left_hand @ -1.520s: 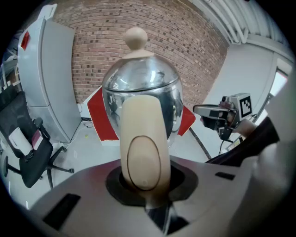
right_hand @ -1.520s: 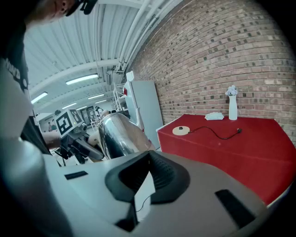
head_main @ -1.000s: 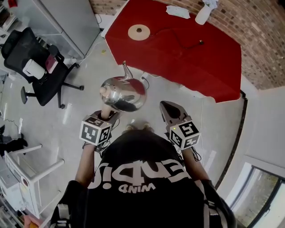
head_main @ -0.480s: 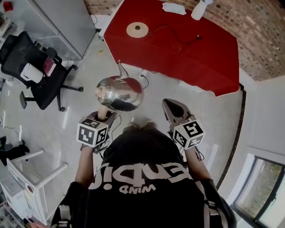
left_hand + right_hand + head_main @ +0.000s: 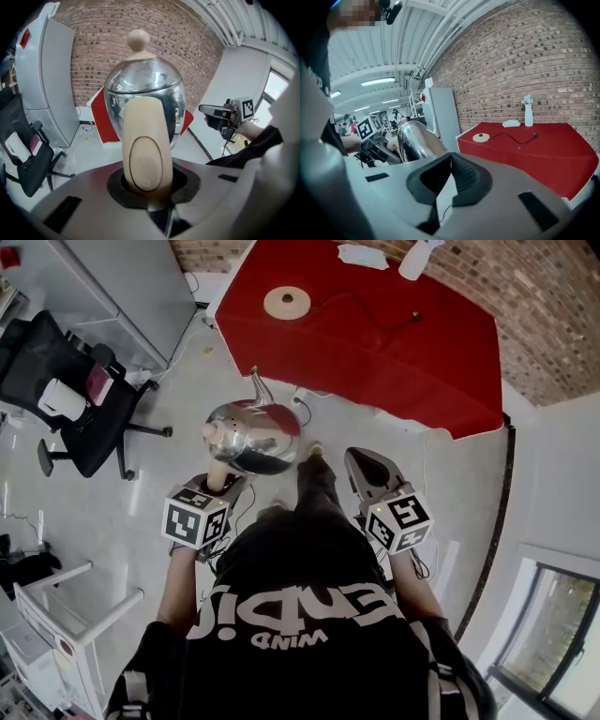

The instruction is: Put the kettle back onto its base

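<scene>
A shiny steel kettle (image 5: 255,435) with a thin spout and a beige knob hangs over the grey floor. My left gripper (image 5: 228,482) is shut on its beige handle (image 5: 145,154), which fills the left gripper view below the kettle's body (image 5: 144,101). The round beige base (image 5: 287,303) lies on the red table (image 5: 394,352) ahead, with a black cord running from it; the right gripper view shows the base (image 5: 481,137) too. My right gripper (image 5: 361,460) is level with the kettle, to its right, shut and holding nothing (image 5: 449,157).
A black office chair (image 5: 80,395) and a grey cabinet (image 5: 122,287) stand to the left. A white bottle (image 5: 412,259) and a cloth (image 5: 361,254) sit at the table's far edge by the brick wall. A white frame (image 5: 56,606) stands at lower left.
The person's leg has swung forward between the two grippers. The kettle has drifted slightly with the left gripper, and the grip on its handle is unchanged.
</scene>
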Demonstrator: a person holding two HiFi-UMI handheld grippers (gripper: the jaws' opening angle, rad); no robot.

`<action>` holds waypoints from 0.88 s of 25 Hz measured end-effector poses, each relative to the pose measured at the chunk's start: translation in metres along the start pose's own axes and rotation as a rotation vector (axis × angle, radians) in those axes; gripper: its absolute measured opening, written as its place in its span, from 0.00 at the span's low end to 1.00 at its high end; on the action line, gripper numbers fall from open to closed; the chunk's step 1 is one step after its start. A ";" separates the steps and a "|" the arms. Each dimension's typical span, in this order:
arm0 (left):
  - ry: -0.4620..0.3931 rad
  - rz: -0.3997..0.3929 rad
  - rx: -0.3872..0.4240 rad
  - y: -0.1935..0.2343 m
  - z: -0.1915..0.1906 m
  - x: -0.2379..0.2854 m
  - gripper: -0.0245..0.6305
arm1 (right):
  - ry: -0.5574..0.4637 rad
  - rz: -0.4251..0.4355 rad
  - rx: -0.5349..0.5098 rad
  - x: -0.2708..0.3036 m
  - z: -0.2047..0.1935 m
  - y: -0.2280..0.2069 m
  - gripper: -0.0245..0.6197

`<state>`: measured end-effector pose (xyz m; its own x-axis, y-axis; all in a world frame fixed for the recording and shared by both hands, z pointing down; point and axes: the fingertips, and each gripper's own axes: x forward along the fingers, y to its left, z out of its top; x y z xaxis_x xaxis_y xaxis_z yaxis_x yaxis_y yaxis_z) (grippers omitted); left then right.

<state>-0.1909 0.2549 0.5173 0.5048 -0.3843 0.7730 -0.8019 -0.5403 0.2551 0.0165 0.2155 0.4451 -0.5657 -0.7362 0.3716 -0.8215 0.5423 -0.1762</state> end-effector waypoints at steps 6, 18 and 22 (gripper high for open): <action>-0.019 0.002 -0.013 0.016 0.014 0.008 0.14 | -0.020 -0.008 0.010 0.019 0.010 -0.011 0.07; -0.005 -0.009 0.000 0.037 0.055 0.035 0.14 | -0.015 0.018 0.009 0.062 0.032 -0.044 0.07; -0.006 -0.001 -0.007 0.047 0.077 0.044 0.14 | -0.013 0.024 0.007 0.077 0.042 -0.059 0.07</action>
<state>-0.1816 0.1548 0.5188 0.5077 -0.3877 0.7694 -0.8034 -0.5354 0.2604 0.0184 0.1093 0.4463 -0.5863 -0.7280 0.3553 -0.8079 0.5574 -0.1911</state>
